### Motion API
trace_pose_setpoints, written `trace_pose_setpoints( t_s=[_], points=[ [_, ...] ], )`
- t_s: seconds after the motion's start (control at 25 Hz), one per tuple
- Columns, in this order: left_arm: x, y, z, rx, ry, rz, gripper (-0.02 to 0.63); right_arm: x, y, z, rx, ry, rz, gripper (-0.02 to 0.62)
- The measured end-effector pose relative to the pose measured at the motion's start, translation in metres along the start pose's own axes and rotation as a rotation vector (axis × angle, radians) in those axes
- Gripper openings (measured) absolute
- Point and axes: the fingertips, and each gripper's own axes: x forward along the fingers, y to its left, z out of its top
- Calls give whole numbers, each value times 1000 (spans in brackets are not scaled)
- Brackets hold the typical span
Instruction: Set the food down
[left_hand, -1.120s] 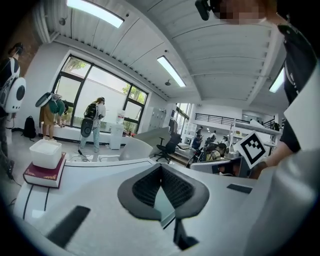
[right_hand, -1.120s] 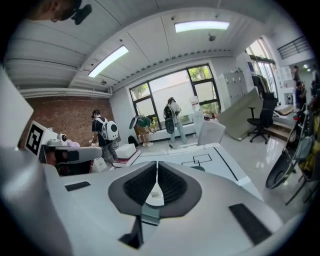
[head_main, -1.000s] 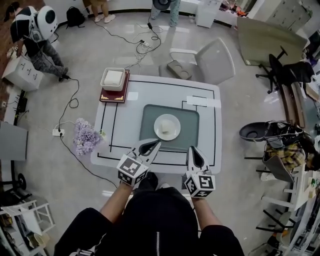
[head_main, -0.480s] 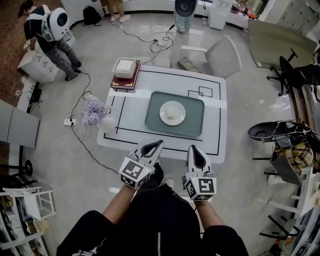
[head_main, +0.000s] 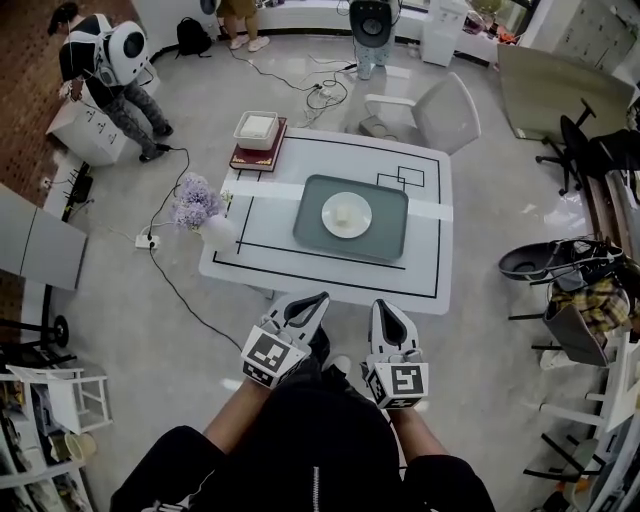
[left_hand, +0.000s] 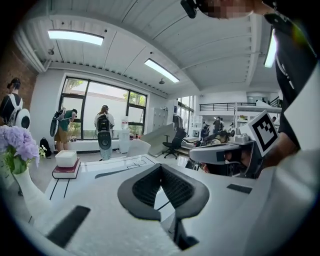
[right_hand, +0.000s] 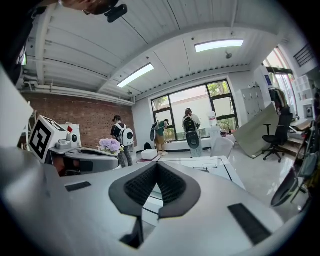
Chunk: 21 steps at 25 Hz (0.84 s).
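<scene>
A pale piece of food (head_main: 345, 213) lies on a white plate (head_main: 357, 226). The plate rests on a grey-green tray (head_main: 310, 222) in the middle of the white table (head_main: 420, 270). My left gripper (head_main: 312, 303) and right gripper (head_main: 385, 311) hang side by side short of the table's near edge, above the person's lap. Both are shut with nothing between the pads. In the left gripper view the left gripper (left_hand: 161, 168) has its jaws touching, and the right gripper (right_hand: 156, 165) shows the same in its own view.
A dark red book with a white box (head_main: 256, 127) on it sits at the table's far left corner. A vase of purple flowers (head_main: 197, 204) stands at the left edge. A white chair (head_main: 440, 110) stands behind the table. Cables cross the floor at left, and people stand at the far side.
Both grippers have drawn back from the table's near edge toward the person's body. The table with the plate now sits farther off in the head view. Both stay shut.
</scene>
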Motion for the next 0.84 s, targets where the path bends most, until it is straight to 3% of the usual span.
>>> trace_pose_setpoints(
  t_s=[0.4,0.84],
  points=[
    [-12,-29,-8,16,3,-27,6,-30,11,-2,-26,-12,-1,9],
    [-11,-35,-4,-23,-14,-30,5,-37,9,1,-51,-17,5,9]
  ],
)
